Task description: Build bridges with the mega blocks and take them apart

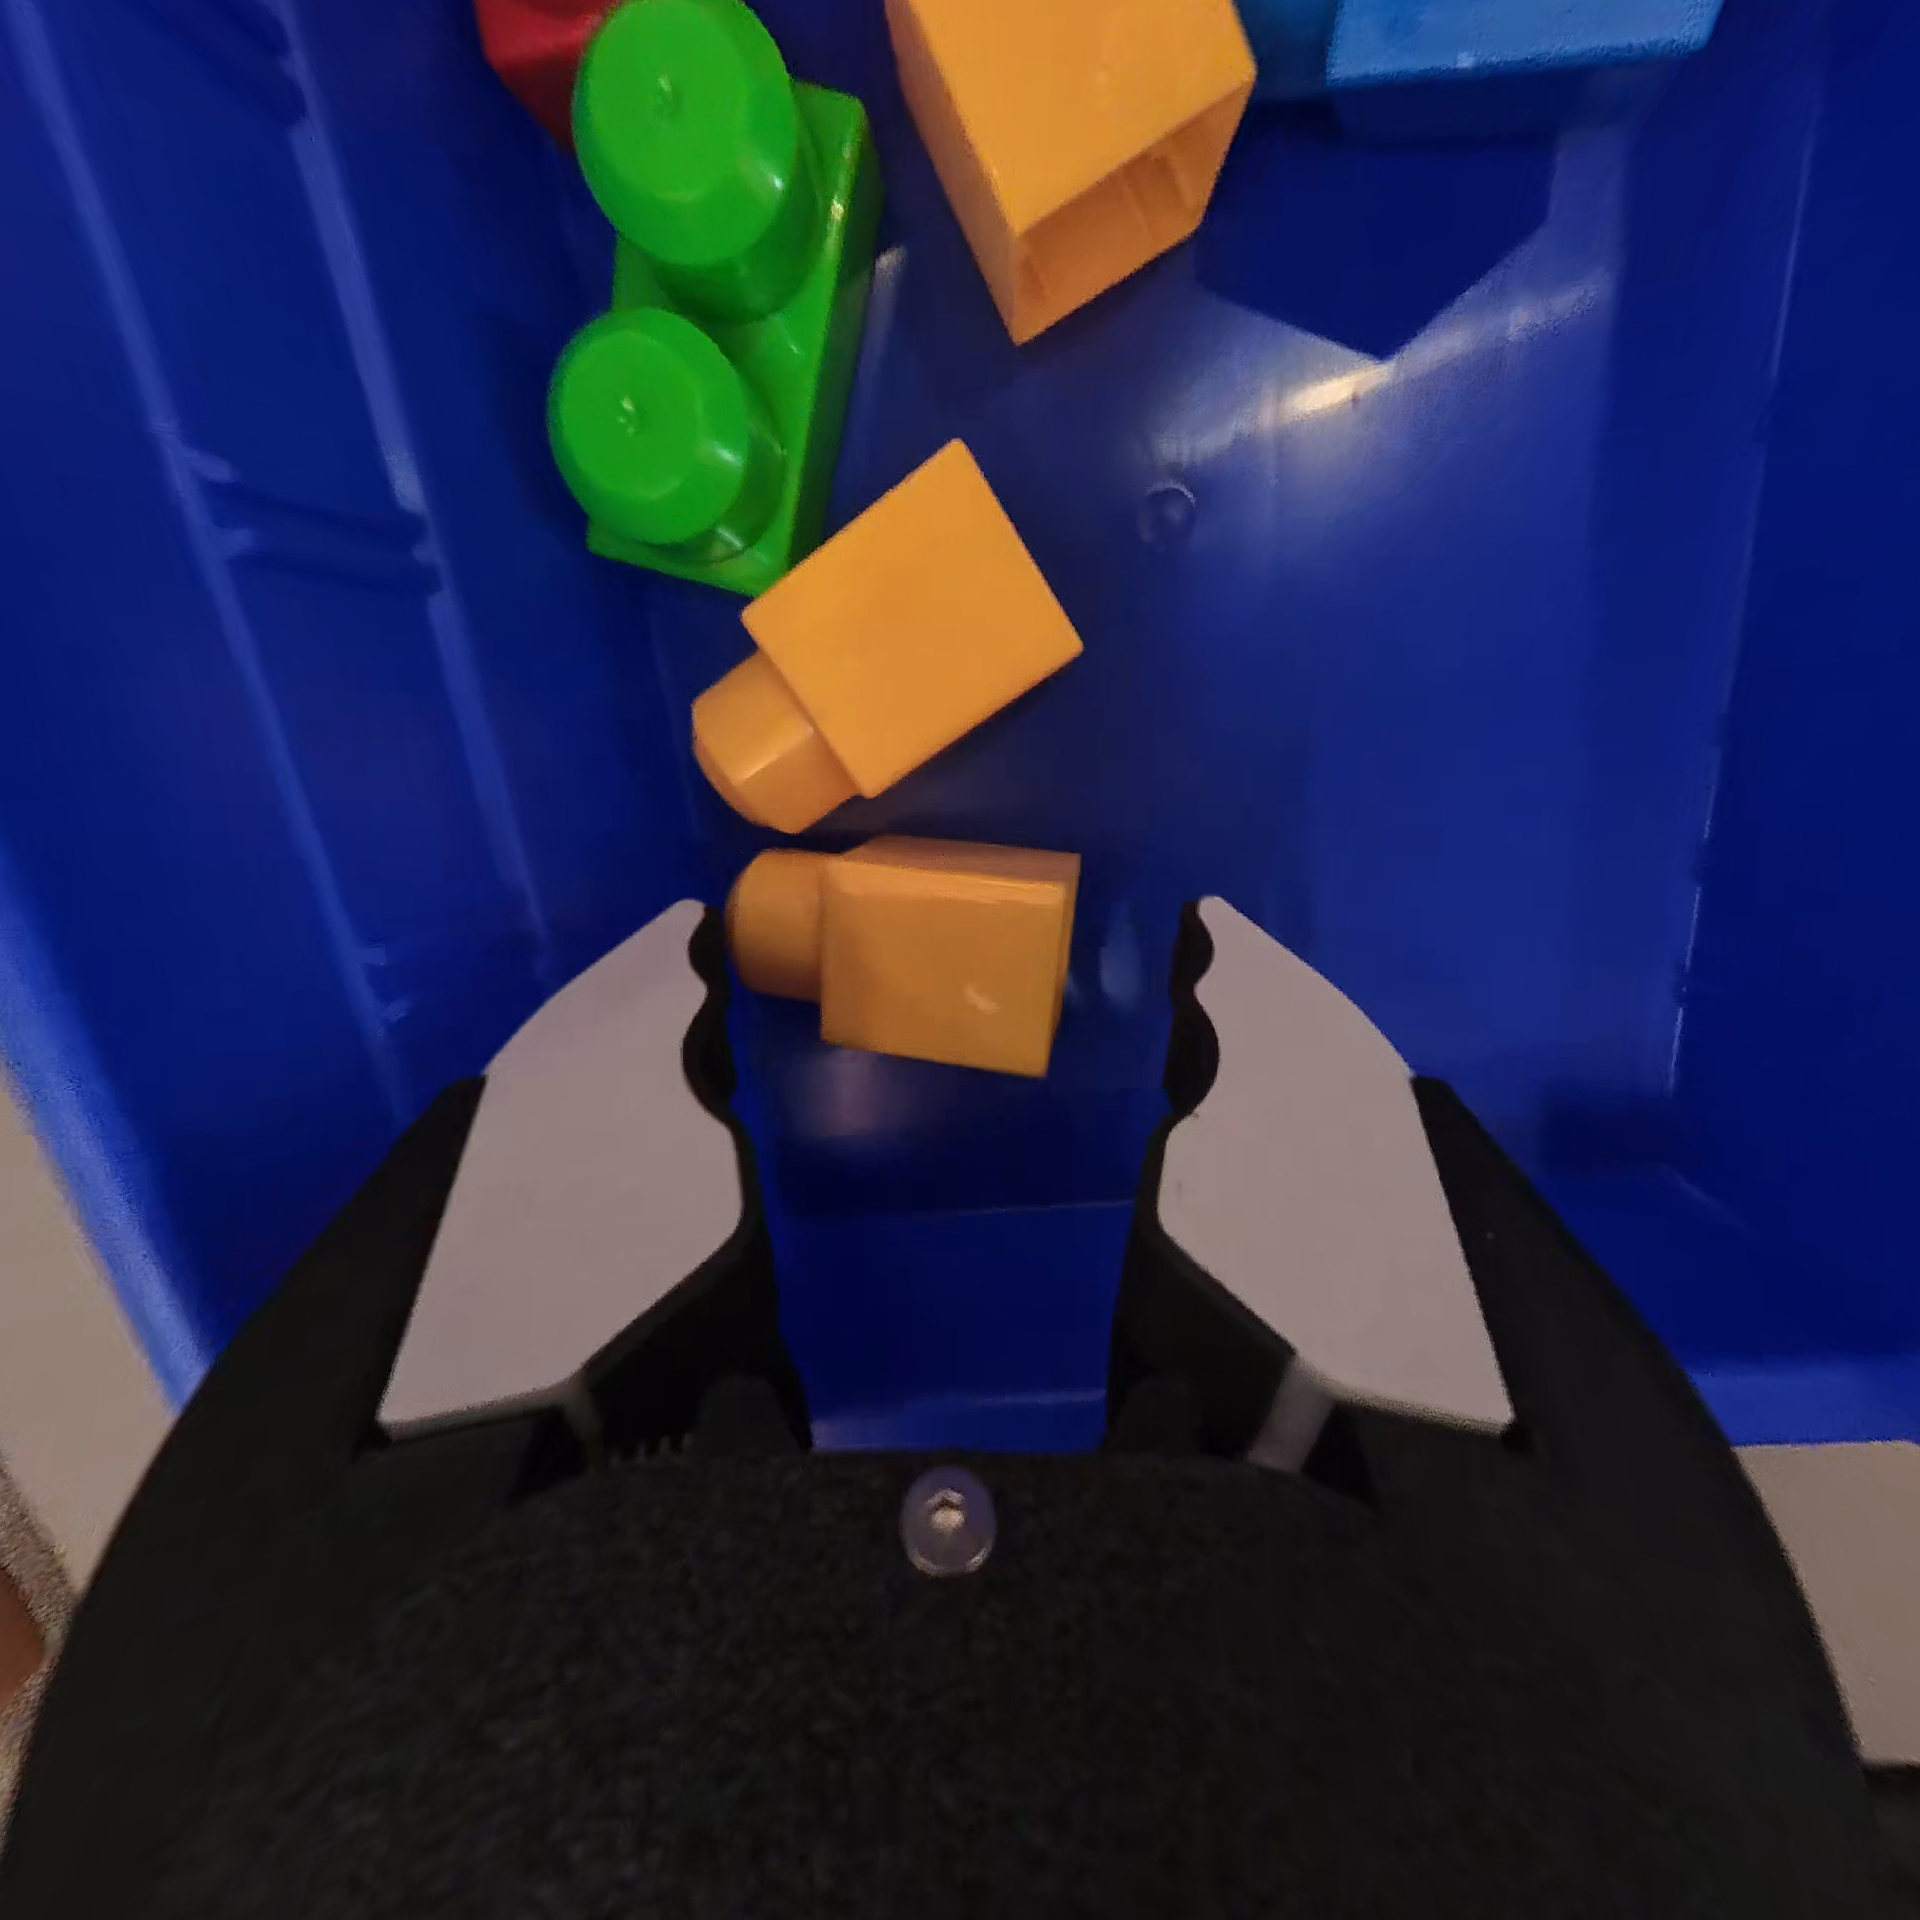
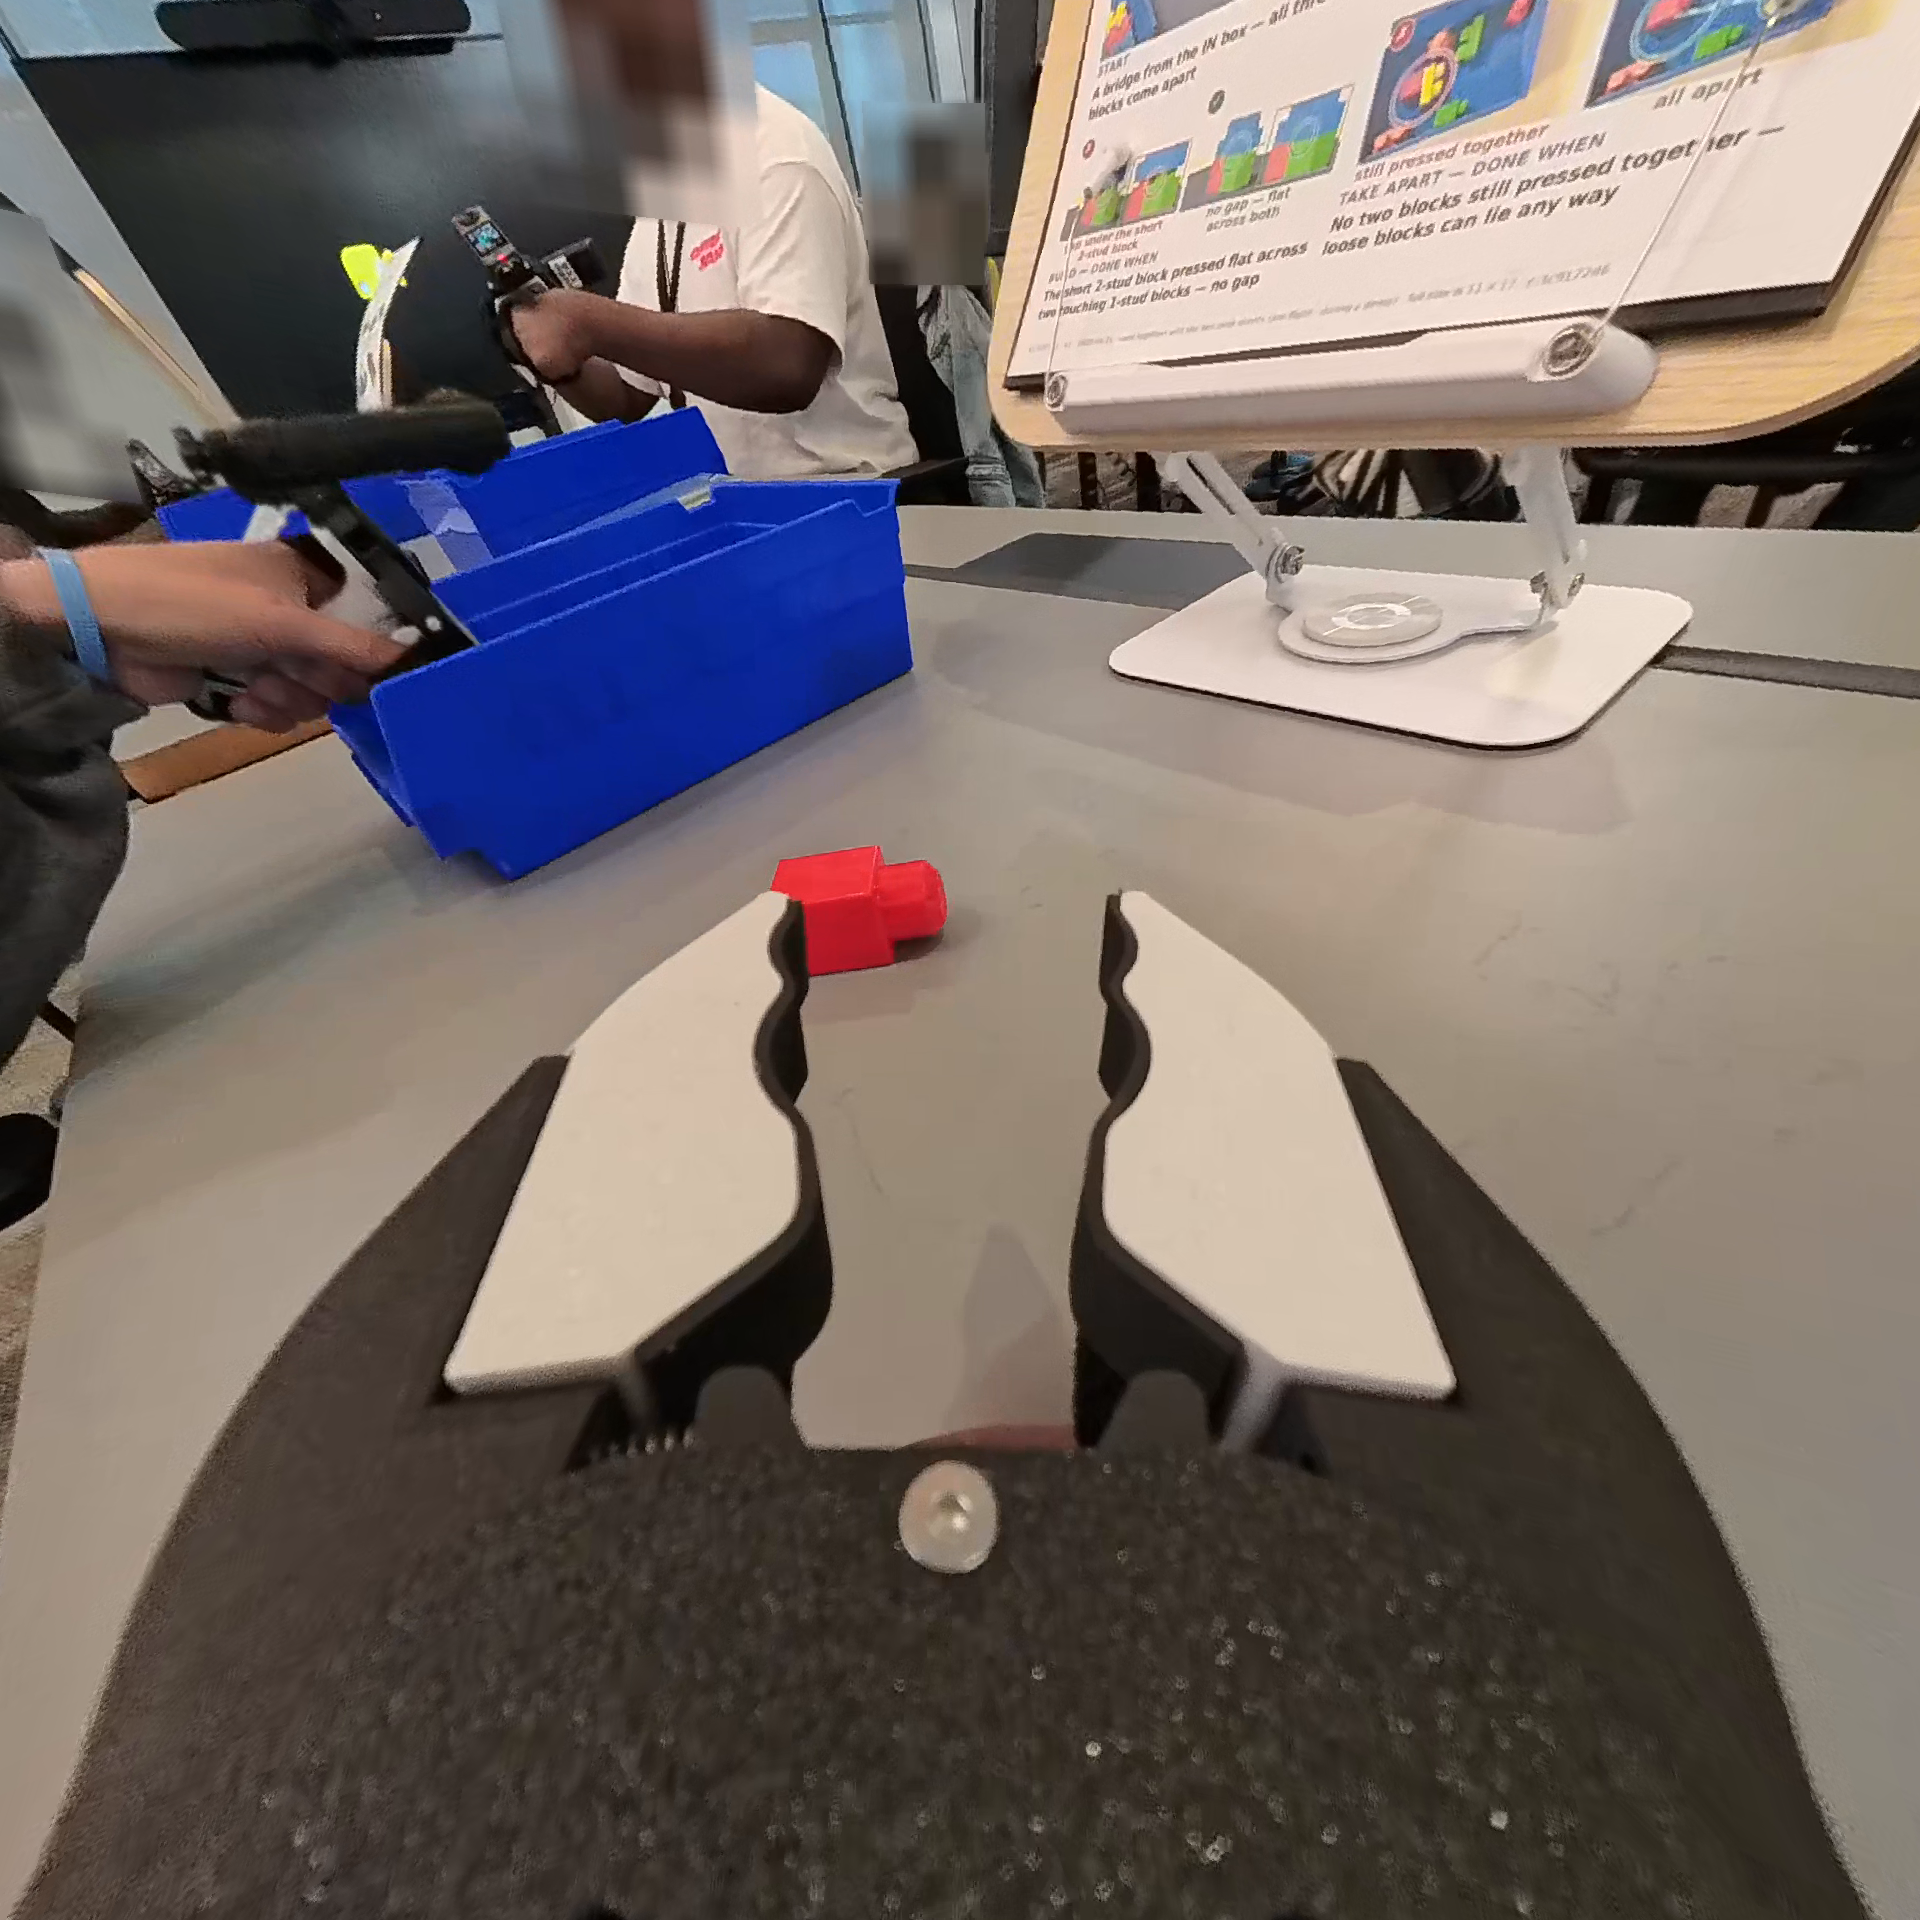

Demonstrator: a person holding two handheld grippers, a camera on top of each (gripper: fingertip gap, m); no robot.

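Left gripper (image 1: 945,935) down inside the blue bin (image 1: 1455,831), jaws spread wide, nothing pinched. Nearest orange one-stud block (image 1: 935,951) lying on its side just past the tips, stud toward the left finger (image 1: 603,1091), body closer to that side than to the right. Just beyond, almost touching, a second orange one-stud block (image 1: 914,623), tilted. Farther on, a green two-stud block (image 1: 717,312) against the left wall, an orange block (image 1: 1081,145) showing its hollow underside, then a corner of a red block (image 1: 530,62) and a blue block (image 1: 1507,42) at the far edge.

Right gripper (image 2: 951,914) low over the grey table (image 2: 1351,935), jaws likewise apart and empty. Red one-stud block (image 2: 862,907) on its side just past the left fingertip, stud pointing right. Farther left, the same blue bin, with the other gripper reaching in. Far right, an instruction sheet on a white stand (image 2: 1403,644).

Likely trouble: closing on the rounded stud instead of the flat faces, so the block squirts out or rolls; off-centre closing nudging the neighbouring orange block; smooth bin floor letting blocks skate away. On the table, a sideways red block prone to pivoting if caught by one finger only.

Hard glossy moulded plastic throughout: boxy hollow bodies, rounded cylindrical studs. Fingers pale and flat with black wavy rubbery pads (image 1: 717,1039); gripper body matte, grainy black. Bin walls ribbed and shiny.
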